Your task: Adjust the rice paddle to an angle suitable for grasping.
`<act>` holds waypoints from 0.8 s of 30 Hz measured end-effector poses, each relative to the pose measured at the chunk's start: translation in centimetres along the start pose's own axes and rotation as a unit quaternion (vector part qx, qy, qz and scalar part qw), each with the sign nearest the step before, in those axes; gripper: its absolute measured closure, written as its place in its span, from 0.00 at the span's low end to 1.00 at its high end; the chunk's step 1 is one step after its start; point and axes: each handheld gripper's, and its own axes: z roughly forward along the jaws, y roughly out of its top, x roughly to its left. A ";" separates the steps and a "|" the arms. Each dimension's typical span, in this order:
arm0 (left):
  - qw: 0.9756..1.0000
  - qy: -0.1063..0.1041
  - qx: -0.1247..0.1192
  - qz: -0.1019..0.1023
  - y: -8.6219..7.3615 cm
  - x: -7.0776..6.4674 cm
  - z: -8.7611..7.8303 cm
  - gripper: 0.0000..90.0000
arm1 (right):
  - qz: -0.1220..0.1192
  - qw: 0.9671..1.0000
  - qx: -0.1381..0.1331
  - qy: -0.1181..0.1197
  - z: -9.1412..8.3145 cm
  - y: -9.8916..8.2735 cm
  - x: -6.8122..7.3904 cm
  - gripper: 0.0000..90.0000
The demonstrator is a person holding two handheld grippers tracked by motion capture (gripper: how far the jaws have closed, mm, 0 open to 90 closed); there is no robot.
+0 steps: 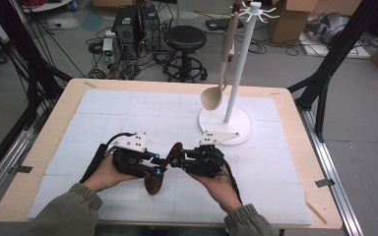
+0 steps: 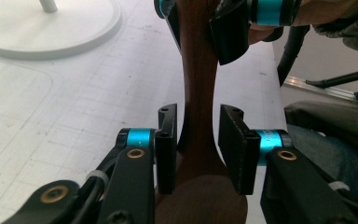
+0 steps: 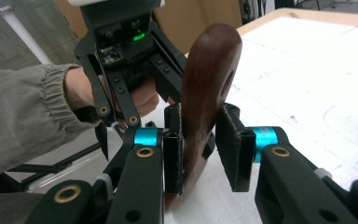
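1. The work in hand appears to be getting a dark spoon (image 1: 155, 184) onto the white rack (image 1: 238, 73) at the far right of the table (image 1: 59, 118). A pale spoon (image 1: 211, 98) already hangs there from 1 of the hooks (image 1: 268, 15), its bowl low beside the pole.

2. The dark spoon is in the air over the near middle of the white mat (image 1: 118, 113), well apart from the rack. It is tilted, with the bowl toward the person and the handle end pointing away.

3. The right gripper (image 3: 199, 149) has its tongs set narrow on the handle. In the right gripper view both pads (image 3: 173, 154) lie against the wood, so it looks to be carrying the spoon.

4. The left gripper (image 2: 198, 140) has its tongs around the thin neck just above the bowl. They stand a little wider than the wood, and a thin gap shows beside the right pad. It reads as surrounding the spoon rather than pinching it.

5. Done, judging by this: the spoon is off the table, and both grippers meet on it in what looks like a handover or a regrip.

6. Left to do: settle the spoon in 1 gripper, carry it across to the rack, and catch the handle end on a free hook. The handle end seems to have a hole, though this is hard to tell. None of that is done yet, so the task looks less than halfway through.
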 end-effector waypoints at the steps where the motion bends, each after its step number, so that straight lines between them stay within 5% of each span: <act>1: 1.000 -0.001 -0.004 -0.002 0.0 0.0 0.0 0.75 | -0.003 1.000 -0.002 0.000 -0.1 0.2 0.0 0.81; 24: 1.000 -0.012 -0.001 -0.006 0.0 -0.2 0.7 0.68 | -0.044 0.999 -0.009 0.007 -0.4 1.1 0.8 0.83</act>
